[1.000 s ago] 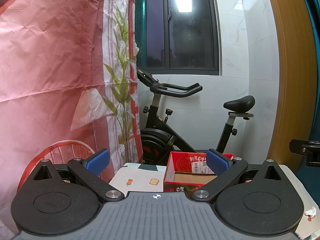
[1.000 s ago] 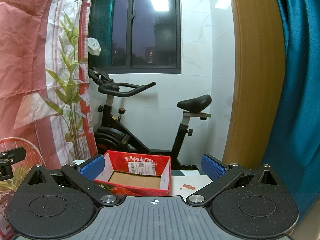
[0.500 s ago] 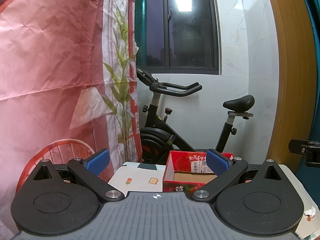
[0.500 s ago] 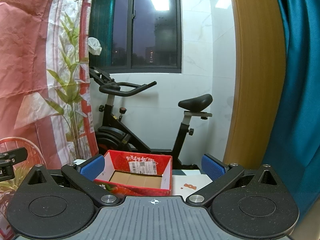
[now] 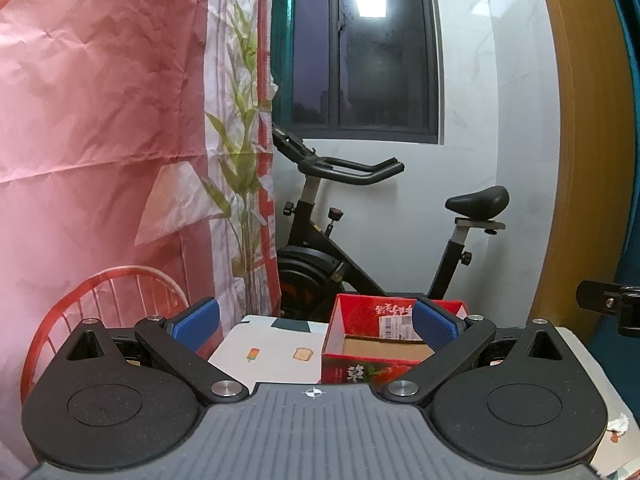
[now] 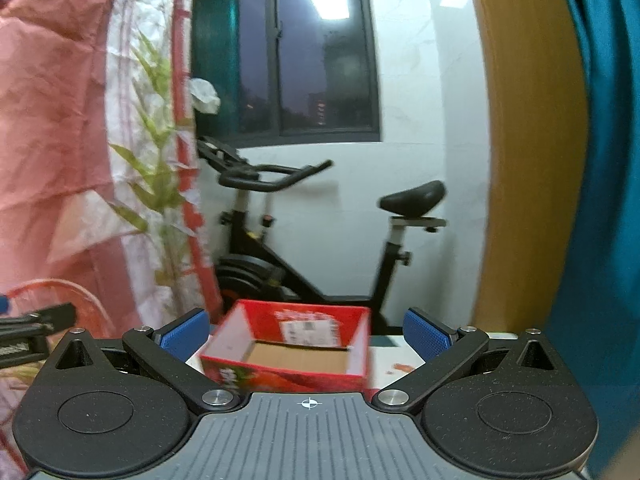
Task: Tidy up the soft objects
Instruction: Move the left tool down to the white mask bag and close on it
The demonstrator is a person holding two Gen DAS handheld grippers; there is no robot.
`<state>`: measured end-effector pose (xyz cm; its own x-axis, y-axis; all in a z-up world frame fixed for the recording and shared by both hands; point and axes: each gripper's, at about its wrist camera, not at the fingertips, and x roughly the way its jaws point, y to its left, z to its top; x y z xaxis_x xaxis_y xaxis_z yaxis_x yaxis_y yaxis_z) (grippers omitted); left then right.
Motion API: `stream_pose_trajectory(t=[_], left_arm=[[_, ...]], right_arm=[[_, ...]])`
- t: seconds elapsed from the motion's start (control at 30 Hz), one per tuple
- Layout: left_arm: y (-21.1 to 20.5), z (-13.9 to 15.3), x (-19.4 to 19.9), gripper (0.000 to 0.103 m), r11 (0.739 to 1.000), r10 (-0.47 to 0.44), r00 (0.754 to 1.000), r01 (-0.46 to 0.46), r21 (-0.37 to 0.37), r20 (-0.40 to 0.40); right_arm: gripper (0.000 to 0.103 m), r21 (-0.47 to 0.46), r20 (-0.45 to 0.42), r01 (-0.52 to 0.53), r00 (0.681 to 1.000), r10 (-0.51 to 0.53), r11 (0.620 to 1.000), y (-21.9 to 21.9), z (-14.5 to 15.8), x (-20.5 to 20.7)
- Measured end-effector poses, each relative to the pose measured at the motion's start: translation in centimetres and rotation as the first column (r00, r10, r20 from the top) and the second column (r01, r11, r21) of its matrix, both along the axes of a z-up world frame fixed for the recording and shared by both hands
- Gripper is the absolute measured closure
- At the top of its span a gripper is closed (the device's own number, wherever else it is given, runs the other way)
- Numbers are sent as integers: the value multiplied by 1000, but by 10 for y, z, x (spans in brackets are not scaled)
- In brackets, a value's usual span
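Observation:
A red cardboard box [image 5: 372, 350] with an open top and a bare brown floor stands on a white table [image 5: 264, 354] printed with small pictures. My left gripper [image 5: 316, 326] is held open above the table's near side, nothing between its blue pads, the box ahead to the right. In the right wrist view the same box [image 6: 288, 360] lies straight ahead between the blue pads of my right gripper [image 6: 306, 330], which is open and holds nothing. No soft object shows in either view. The right gripper's edge [image 5: 608, 304] pokes in at the left view's right side.
A black exercise bike [image 5: 360, 240] stands behind the table under a dark window [image 5: 356, 48]. A pink printed sheet [image 5: 100, 140] hangs at left, with a red wire chair back [image 5: 112, 292] below it. A wooden frame [image 6: 528, 140] and teal curtain [image 6: 600, 160] fill the right. A crumpled white scrap [image 5: 618, 424] lies on the table's right.
The right gripper has swung to the left and tilted down a little, so the red box now sits centred between its pads, with motion blur. The left gripper has hardly moved.

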<state>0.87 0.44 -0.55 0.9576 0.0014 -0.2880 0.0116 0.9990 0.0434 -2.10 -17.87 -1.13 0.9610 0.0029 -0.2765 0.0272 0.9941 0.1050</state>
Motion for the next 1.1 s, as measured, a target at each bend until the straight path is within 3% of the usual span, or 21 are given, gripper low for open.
stream_pose_trajectory(t=[0.27, 0.4, 0.53, 0.83, 1.1], left_arm=[[-6, -19, 21, 0, 997, 32, 999, -32, 64, -1], [-5, -37, 36, 0, 998, 14, 1000, -13, 67, -10], [-2, -60, 57, 0, 998, 5, 998, -1, 57, -62], [10, -112, 100, 0, 999, 30, 985, -23, 42, -170], [18, -155, 124, 1, 999, 34, 961, -32, 9, -274]], right_arm=[[0, 52, -27, -42, 999, 43, 998, -12, -33, 32], [0, 32, 2, -29, 1000, 29, 999, -16, -60, 49], [0, -22, -20, -8, 1000, 8, 1000, -18, -88, 67], [0, 65, -114, 53, 992, -46, 996, -41, -150, 106], [0, 149, -197, 35, 980, -5, 988, -56, -198, 129]])
